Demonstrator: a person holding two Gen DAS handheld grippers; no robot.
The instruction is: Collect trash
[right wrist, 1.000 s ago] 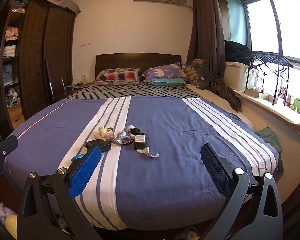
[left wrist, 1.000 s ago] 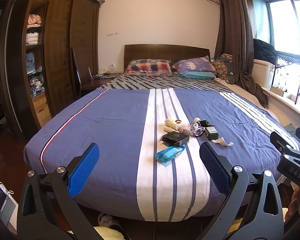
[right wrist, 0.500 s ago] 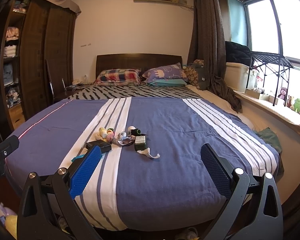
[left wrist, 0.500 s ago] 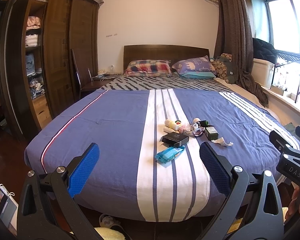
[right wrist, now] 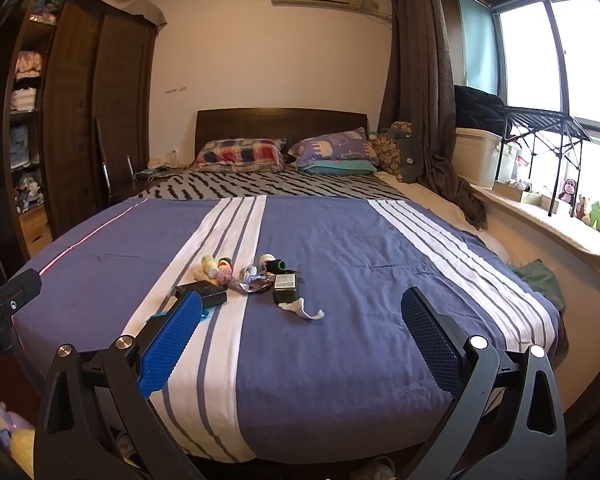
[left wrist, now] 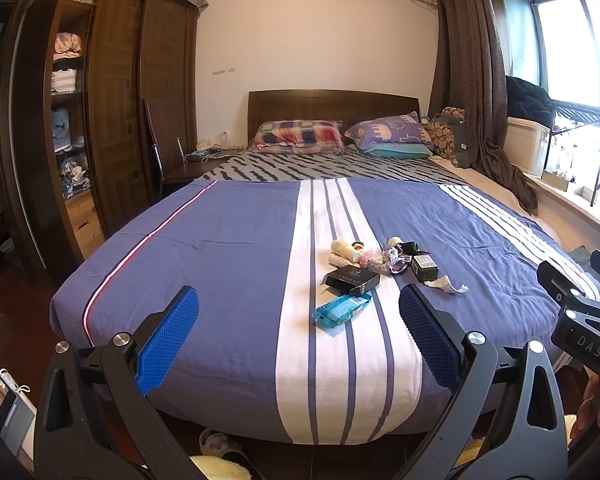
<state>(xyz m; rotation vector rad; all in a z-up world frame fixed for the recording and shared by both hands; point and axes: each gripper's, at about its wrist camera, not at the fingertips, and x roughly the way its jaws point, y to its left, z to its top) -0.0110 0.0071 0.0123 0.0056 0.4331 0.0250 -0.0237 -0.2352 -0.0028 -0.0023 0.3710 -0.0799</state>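
Observation:
A small heap of trash lies on the blue striped bed cover (left wrist: 228, 264). It holds a blue wrapper (left wrist: 341, 309), a black box (left wrist: 352, 279), a dark green box (left wrist: 424, 267), a white scrap (left wrist: 448, 282), a yellow bottle (left wrist: 345, 250) and crumpled wrappers (left wrist: 388, 258). My left gripper (left wrist: 298, 340) is open, short of the bed's foot, the wrapper lying beyond its fingertips. My right gripper (right wrist: 300, 340) is open too, with the white scrap (right wrist: 302, 309), the green box (right wrist: 285, 287) and the black box (right wrist: 202, 293) ahead of it. Neither holds anything.
Pillows (left wrist: 298, 136) and a wooden headboard (left wrist: 332, 104) are at the far end. A dark wardrobe (left wrist: 112, 120) with open shelves stands left. Curtain (right wrist: 420, 92), storage box (right wrist: 480, 156) and window ledge with toys (right wrist: 592, 216) run along the right. Slippers (left wrist: 220, 444) lie under the bed's foot.
Almost nothing: both views shift very slightly. Both grippers stay open and the trash has not moved.

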